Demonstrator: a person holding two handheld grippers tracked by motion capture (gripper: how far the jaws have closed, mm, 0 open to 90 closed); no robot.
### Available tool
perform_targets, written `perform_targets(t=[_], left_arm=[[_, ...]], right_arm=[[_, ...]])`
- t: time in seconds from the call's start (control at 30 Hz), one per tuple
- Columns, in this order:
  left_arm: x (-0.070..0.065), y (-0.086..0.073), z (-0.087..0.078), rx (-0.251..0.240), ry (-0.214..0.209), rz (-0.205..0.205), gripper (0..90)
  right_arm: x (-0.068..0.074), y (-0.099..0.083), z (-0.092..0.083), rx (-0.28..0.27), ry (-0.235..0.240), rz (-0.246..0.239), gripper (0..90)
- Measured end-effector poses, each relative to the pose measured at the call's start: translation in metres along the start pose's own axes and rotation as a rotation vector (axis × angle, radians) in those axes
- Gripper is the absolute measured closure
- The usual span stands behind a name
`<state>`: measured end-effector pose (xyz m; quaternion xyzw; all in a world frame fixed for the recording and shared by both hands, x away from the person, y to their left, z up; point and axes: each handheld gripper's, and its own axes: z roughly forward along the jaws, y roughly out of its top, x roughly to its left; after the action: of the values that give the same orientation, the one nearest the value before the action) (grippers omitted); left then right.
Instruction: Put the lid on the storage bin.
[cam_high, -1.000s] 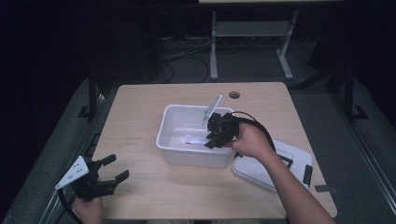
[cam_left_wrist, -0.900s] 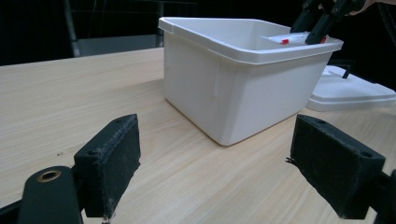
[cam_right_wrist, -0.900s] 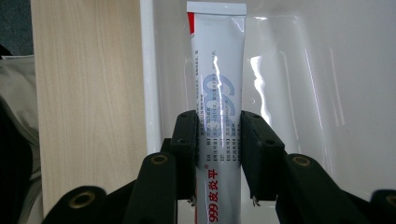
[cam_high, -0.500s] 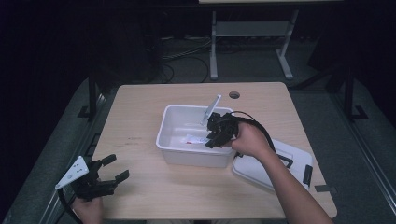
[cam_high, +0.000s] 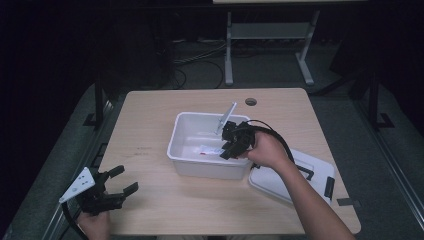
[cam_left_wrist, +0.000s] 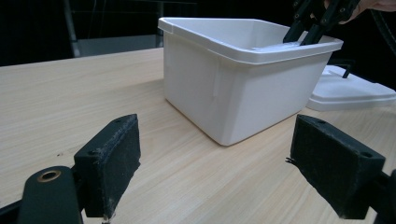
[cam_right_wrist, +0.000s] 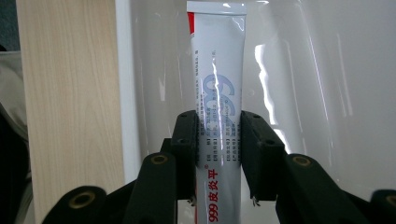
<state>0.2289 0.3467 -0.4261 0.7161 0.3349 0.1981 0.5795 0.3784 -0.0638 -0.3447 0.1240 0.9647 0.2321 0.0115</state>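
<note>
A white ointment tube (cam_right_wrist: 217, 93) with blue print and a red stripe lies lengthwise up the middle of the right gripper view, inside the white plastic bin (cam_high: 186, 131) at the centre of the high view. The right gripper (cam_right_wrist: 217, 144) has its two black jaws pressed against the tube's sides, holding it. At the lower left of the high view, the left gripper (cam_high: 119, 183) rests on the wooden table (cam_high: 150, 115) with jaws spread wide and nothing between them. The bin's lid (cam_high: 280, 179) lies just right of the bin.
</note>
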Motion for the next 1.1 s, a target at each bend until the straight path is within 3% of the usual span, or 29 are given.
perform_targets(t=[1.1], left_arm=[[0.000,0.000,-0.001,-0.003,0.001,0.001,15.7]], right_arm=[[-0.004,-0.003,0.015,0.042,0.008,0.020,67.1]])
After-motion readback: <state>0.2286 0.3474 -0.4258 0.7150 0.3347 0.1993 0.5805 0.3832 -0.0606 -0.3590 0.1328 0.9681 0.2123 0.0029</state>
